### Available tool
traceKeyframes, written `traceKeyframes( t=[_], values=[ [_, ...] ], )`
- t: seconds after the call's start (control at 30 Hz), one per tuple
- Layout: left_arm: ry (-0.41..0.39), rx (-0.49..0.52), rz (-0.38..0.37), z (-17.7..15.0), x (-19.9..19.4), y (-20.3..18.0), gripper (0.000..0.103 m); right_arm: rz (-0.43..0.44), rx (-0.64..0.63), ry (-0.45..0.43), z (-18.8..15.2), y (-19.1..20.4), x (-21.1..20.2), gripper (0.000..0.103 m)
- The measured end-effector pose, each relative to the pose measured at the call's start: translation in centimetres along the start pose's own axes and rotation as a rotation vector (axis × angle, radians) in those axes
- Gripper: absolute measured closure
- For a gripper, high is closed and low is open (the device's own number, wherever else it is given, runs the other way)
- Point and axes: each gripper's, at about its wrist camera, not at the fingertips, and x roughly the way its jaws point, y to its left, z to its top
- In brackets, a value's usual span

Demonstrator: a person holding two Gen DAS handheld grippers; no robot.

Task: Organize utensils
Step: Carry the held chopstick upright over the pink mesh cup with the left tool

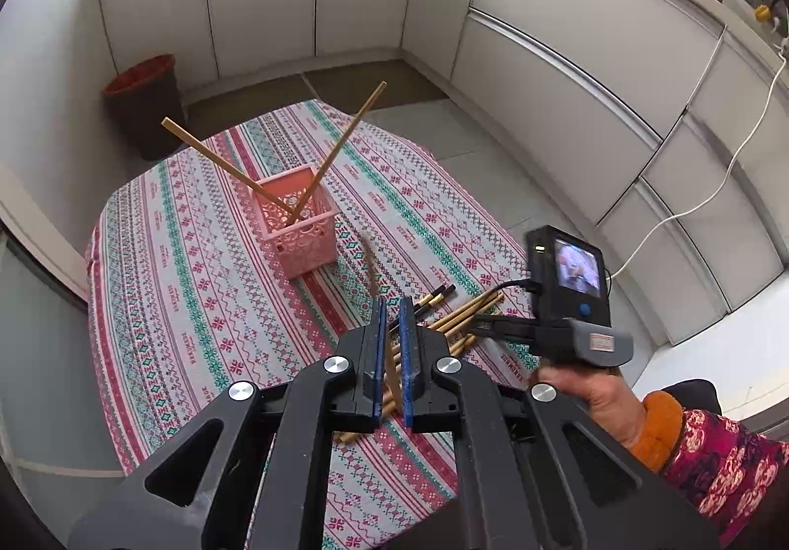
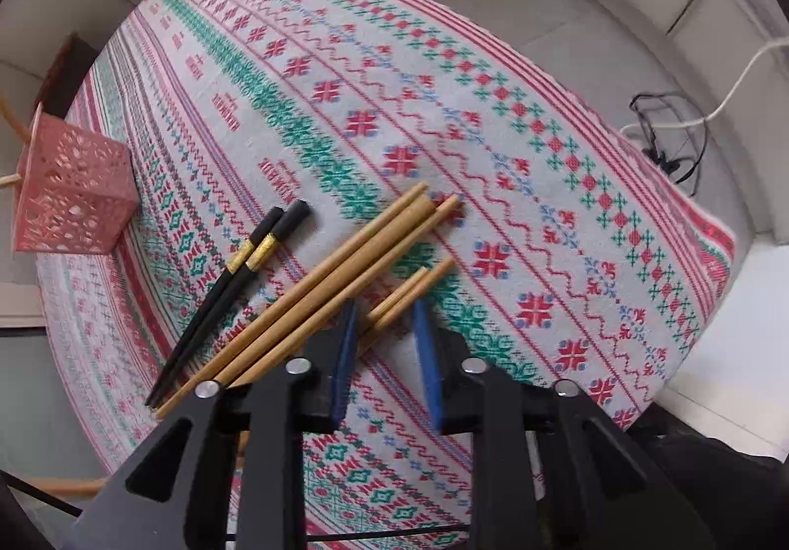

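Note:
My left gripper [image 1: 393, 303] is shut on a wooden chopstick [image 1: 392, 367], whose blurred upper end rises toward the pink basket [image 1: 301, 229]. Two wooden chopsticks [image 1: 222, 160] lean crossed inside that basket. In the right wrist view, my right gripper [image 2: 384, 306] points down at the pile of wooden chopsticks [image 2: 320, 284]. It stands open around two of them [image 2: 409, 286], which lie close to the left pad. Two black chopsticks [image 2: 232, 284] with gold bands lie left of the pile. The pink basket [image 2: 74, 200] stands at the far left.
A patterned cloth covers the table [image 1: 197, 303]. A dark bin [image 1: 143, 106] with a red liner stands on the floor beyond it. White cabinets surround the table, and a white cable [image 1: 739, 155] hangs at the right. A hand [image 1: 591, 397] holds the right gripper's body.

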Motion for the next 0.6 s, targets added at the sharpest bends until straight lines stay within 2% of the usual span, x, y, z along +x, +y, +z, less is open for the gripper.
traceKeyframes(
  t=[0.13,0.17,0.2,0.37,0.47,0.5,0.53,0.6],
  values=[
    [-0.015,-0.008,0.006,0.0,-0.3,0.1,0.098,0.121,0.062,0.013,0.2,-2.7,0.0,0.091],
    [-0.019,-0.009,0.006,0.1,-0.4,0.1,0.098,0.149,0.08,0.013,0.4,-3.2,0.0,0.101],
    [-0.023,-0.011,0.006,0.1,-0.5,0.1,0.098,0.183,0.094,-0.001,0.4,-3.6,-0.2,0.103],
    [-0.032,-0.017,0.005,0.3,-0.8,0.2,0.098,0.216,0.078,-0.011,0.6,-4.0,-1.3,0.103],
    [-0.02,-0.017,0.007,0.5,-0.5,0.1,0.098,0.226,0.149,0.083,0.3,-4.9,-0.4,0.094],
    [-0.012,-0.019,0.007,0.6,-0.3,0.2,0.097,0.224,0.176,0.086,0.3,-5.2,-0.1,0.081],
    [0.01,-0.022,0.006,0.5,0.2,0.3,0.097,0.232,0.182,0.077,0.3,-4.9,0.1,0.078],
    [0.058,-0.046,0.026,0.3,1.3,1.0,0.095,0.236,0.187,0.06,0.5,-4.3,0.0,0.063]
  ],
)
